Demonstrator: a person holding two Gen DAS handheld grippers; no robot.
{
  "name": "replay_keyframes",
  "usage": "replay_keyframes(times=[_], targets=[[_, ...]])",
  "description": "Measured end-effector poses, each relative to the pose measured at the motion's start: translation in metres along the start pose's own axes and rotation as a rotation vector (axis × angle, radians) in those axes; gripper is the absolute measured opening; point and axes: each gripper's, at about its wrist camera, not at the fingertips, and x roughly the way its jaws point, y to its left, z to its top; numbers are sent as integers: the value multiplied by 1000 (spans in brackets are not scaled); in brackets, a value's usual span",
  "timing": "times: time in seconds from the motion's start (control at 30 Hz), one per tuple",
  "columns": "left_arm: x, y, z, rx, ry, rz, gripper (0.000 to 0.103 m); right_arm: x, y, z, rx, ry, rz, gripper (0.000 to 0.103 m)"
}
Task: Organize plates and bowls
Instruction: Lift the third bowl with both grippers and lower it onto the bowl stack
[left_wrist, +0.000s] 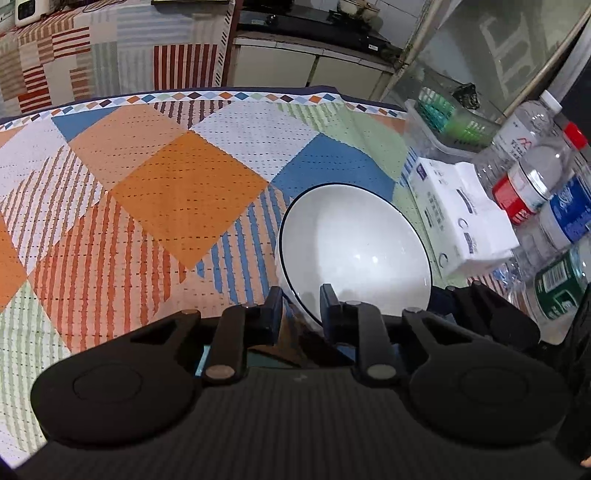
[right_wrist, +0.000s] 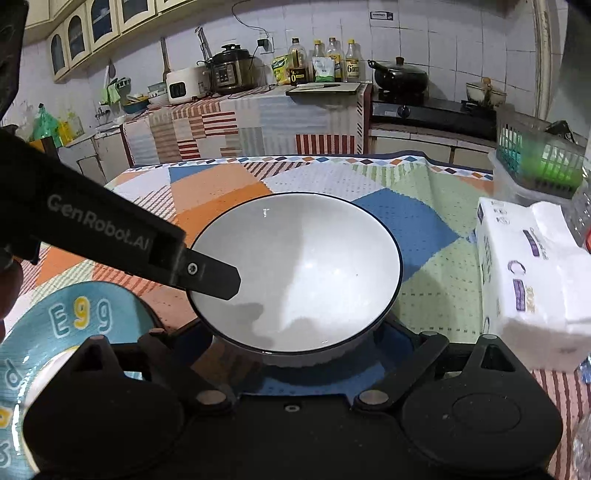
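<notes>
On bowl (left_wrist: 354, 243) rim, left tongs (left_wrist: 301, 295) downward.

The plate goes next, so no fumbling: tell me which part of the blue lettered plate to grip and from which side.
Take the blue plate by its wide rim, one finger over, one under: it lies flat on the tablecloth, with no handle. Come in low from the edge facing the white bowl, probably; that arc is bare, the nearer part hidden.

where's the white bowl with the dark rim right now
The white bowl sits mid-table on the patterned tablecloth, with the tissue pack to its right and the blue plate at lower left in the right wrist view. The left gripper is clamped on its rim.
</notes>
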Motion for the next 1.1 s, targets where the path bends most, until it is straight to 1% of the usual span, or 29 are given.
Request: replay_keyframes(times=[0.13, 0.23, 0.33, 0.43, 0.6, 0.7, 0.77, 0.83, 0.97, 1.1], targets=[[-13, -4, -2, 6, 13, -18, 19, -14, 6, -5, -4, -32, -19, 96], [-20, -5, -3, 5, 52, -51, 19, -25, 12, -6, -29, -31, -49, 96], [-31, -4, -6, -1, 44, -86, 19, -36, 20, -5, -58, -21, -77, 95], [-47, -10, -12, 27, 28, -101, 19, -51, 22, -3, -54, -23, -78, 95], [-77, -14, -17, 46, 21, -153, 20, -79, 28, -5, -66, -60, -85, 95], [-95, -19, -23, 73, 20, -167, 20, -97, 35, -7, -63, -78, -97, 95], [-106, -22, -28, 89, 34, -169, 20, -109, 41, -9, -68, -89, -105, 95], [-118, -22, -33, 88, 50, -165, 20, -120, 47, -10, -80, -82, -96, 95], [-144, -19, -47, 81, 50, -187, 20, -141, 58, -12, -109, -72, -69, 95], [-173, -20, -64, 94, 53, -188, 20, -164, 77, -16, -160, -72, -64, 95]])
